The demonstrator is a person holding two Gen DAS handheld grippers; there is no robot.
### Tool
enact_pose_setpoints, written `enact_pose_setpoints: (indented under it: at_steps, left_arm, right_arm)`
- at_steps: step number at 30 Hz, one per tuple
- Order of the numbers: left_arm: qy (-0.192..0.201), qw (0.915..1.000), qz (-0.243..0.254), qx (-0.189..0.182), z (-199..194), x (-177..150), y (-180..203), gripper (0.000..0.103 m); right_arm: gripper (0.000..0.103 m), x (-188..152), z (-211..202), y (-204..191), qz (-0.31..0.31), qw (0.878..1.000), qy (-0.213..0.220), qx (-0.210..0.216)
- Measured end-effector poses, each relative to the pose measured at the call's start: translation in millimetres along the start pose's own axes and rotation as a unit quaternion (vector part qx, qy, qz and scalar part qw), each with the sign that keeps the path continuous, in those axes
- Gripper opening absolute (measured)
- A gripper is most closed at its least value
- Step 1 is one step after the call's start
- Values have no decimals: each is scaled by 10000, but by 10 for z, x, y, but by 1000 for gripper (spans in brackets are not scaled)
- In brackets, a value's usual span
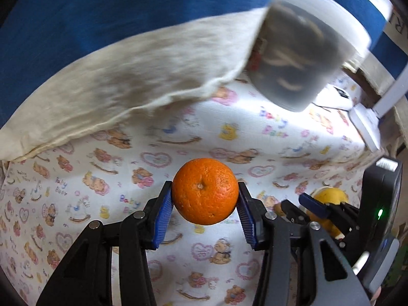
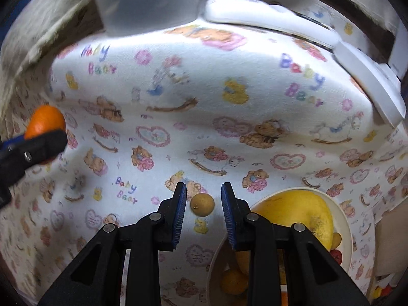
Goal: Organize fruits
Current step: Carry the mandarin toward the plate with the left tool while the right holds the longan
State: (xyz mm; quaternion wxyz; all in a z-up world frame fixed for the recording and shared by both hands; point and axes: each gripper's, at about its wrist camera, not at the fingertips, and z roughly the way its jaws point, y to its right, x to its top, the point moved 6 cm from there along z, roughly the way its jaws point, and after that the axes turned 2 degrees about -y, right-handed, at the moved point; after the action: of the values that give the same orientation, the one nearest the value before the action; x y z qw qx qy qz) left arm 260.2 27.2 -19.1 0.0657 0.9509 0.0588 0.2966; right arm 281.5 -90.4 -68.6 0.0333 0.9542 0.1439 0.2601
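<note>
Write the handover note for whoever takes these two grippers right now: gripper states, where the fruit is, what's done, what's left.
Left gripper: shut on the orange, held above the bear-print cloth.
Right gripper: empty, jaws narrow, with a gap either side of a small brown round fruit seen between the fingers.
Bowl, by the right gripper: holds a large yellow fruit and several small ones.
Done: some fruit already in the bowl.
Left: probably bowl the orange, then the small brown fruit.
</note>
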Motion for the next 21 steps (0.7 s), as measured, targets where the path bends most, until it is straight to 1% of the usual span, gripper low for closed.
enact_pose_setpoints:
  at_steps: [2, 3, 8, 13, 15, 21]
  left_arm:
    - [47, 9999, -14, 90, -31, 20, -84, 47]
    - [60, 9999, -26, 99, -39, 27, -99, 47]
    - [86, 9999, -109, 67, -90, 50, -258, 47]
    - [69, 9998, -183, 68, -137, 75, -382, 47]
    - [75, 9998, -191, 70, -124, 70, -354, 47]
    - [94, 9997, -222, 45, -156, 66, -352, 47]
  right_arm:
    - [29, -6, 51, -52, -126, 9998, -28, -154]
    - [29, -6, 69, -77, -214, 9993, -10, -298]
    - [29, -30, 149, -224, -493, 9967, -34, -645]
    - [29, -76, 225, -358, -867, 9910, -92, -1015]
    - [29, -140, 250, -366, -934, 9897, -139, -1073]
    - [29, -172, 284, -400, -969, 9888, -176, -1121]
